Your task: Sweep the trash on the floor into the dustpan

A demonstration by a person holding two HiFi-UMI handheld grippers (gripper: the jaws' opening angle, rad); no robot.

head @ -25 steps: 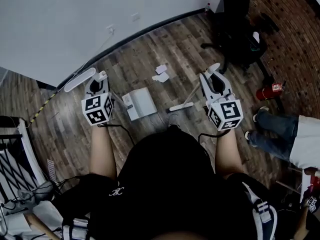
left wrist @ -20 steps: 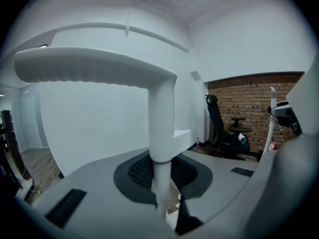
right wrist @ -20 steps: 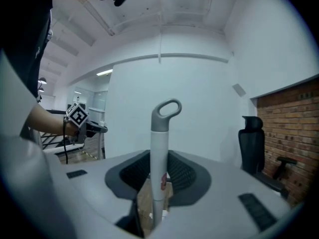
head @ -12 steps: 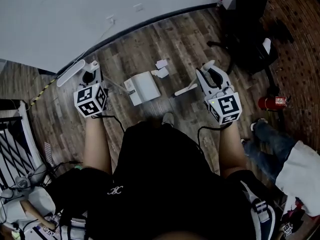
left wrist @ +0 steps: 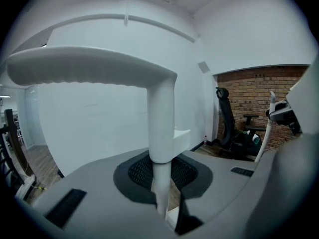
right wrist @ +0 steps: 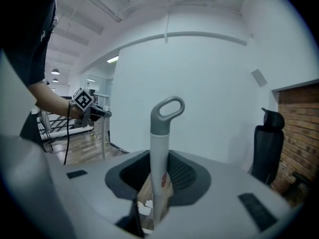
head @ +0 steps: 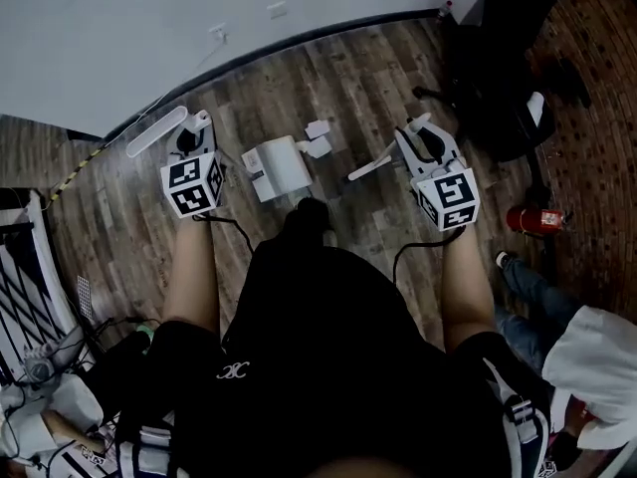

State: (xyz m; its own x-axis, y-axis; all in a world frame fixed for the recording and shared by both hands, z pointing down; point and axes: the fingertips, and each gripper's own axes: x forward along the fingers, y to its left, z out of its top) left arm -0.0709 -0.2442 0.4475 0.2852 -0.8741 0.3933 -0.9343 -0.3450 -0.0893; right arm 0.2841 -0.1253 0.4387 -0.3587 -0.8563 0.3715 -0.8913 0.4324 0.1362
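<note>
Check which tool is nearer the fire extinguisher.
Right. The right tool, gripping the broom, is a little left of the fire extinguisher; the left tool, gripping the dustpan, is much farther left.

Black office chair stands near red fire extinguisher.

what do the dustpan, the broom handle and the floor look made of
dustpan: likely white plastic, matte, with a smooth moulded shape.
broom handle: white tube, plastic or painted metal, with a grey moulded loop cap.
floor: wood-look planks with visible grain; real wood or laminate, cannot tell.
</note>
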